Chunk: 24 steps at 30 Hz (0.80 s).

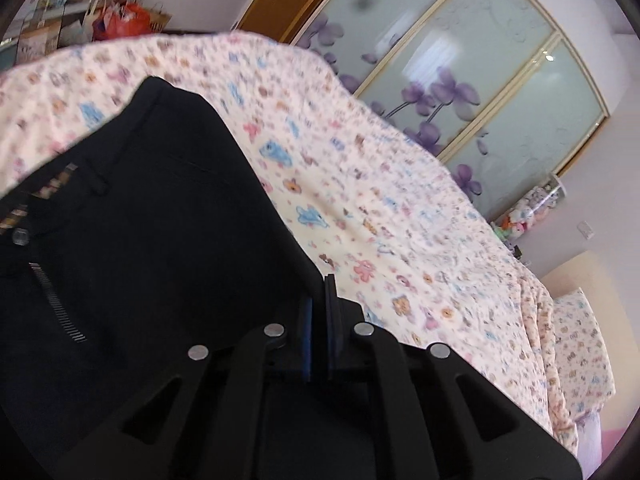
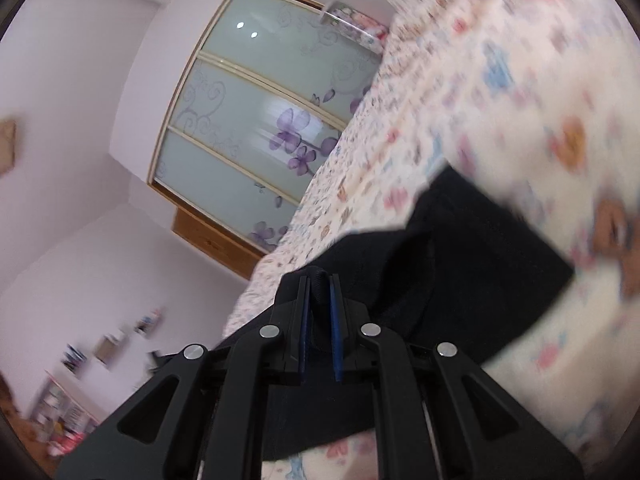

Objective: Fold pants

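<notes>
Black pants (image 1: 132,208): spread on the floral bedsheet (image 1: 400,216), waistband, button and zipper showing; lower part cut off behind my left gripper (image 1: 319,304). Left jaws pressed together at the pants' edge; cloth between them not discernible. My right gripper (image 2: 320,300): jaws clamped on a fold of pants. Sheet blurred there.

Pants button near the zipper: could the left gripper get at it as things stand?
Probably not right away: the left gripper is shut on the pants edge; the button lies uncovered off to the side.
</notes>
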Tool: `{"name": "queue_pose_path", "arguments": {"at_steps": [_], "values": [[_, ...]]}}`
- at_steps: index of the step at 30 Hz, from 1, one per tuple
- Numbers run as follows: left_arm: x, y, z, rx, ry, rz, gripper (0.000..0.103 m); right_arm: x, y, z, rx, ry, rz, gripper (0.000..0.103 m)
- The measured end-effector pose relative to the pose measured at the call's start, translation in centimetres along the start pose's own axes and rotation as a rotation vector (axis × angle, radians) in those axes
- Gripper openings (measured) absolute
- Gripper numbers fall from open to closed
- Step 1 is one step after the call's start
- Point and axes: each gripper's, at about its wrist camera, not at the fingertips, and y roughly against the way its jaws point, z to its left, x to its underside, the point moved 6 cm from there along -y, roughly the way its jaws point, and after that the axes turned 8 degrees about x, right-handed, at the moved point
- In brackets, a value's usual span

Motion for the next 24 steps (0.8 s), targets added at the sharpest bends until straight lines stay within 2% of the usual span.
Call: {"name": "queue_pose_path", "arguments": {"at_steps": [2, 5, 7, 9, 11, 15, 18, 21, 24], "values": [[0.2, 2.1, -0.6, 0.009, -0.025, -0.019, 0.005, -1.8, -0.5, 1.1, 0.036, 0.035, -0.024, 0.009], [0.6, 4.6, -1.3, 0.021, -0.040, -0.050, 0.005, -5.5, -2.5, 2.1, 0.092, 0.020, -0.051, 0.009], [1.5, 6.7, -1.7, 0.037, -0.047, -0.080, 0.005, -7.9, -2.3, 3.3, 0.093, 0.047, -0.126, 0.009], [2.6, 8.7, -1.7, 0.051, -0.057, -0.108, 0.005, -8.8, -1.0, 4.2, 0.073, 0.075, -0.200, 0.009], [4.6, 11.4, -0.9, 0.067, -0.076, -0.137, 0.005, -8.3, 0.0, 3.4, 0.080, 0.056, -0.212, 0.009], [9.3, 14.7, 2.0, 0.082, -0.094, -0.128, 0.005, -4.6, 0.9, -1.1, 0.157, -0.017, -0.140, 0.009], [12.1, 15.5, 4.2, 0.088, -0.064, -0.093, 0.005, -2.1, 1.7, -2.9, 0.194, -0.060, -0.094, 0.009], [14.9, 15.5, 7.0, 0.093, 0.014, -0.042, 0.005, -0.7, 2.6, -3.7, 0.253, -0.095, -0.050, 0.009], [16.0, 15.2, 8.4, 0.094, 0.057, -0.039, 0.005, 0.2, 3.3, -4.5, 0.314, -0.127, -0.015, 0.010]]}}
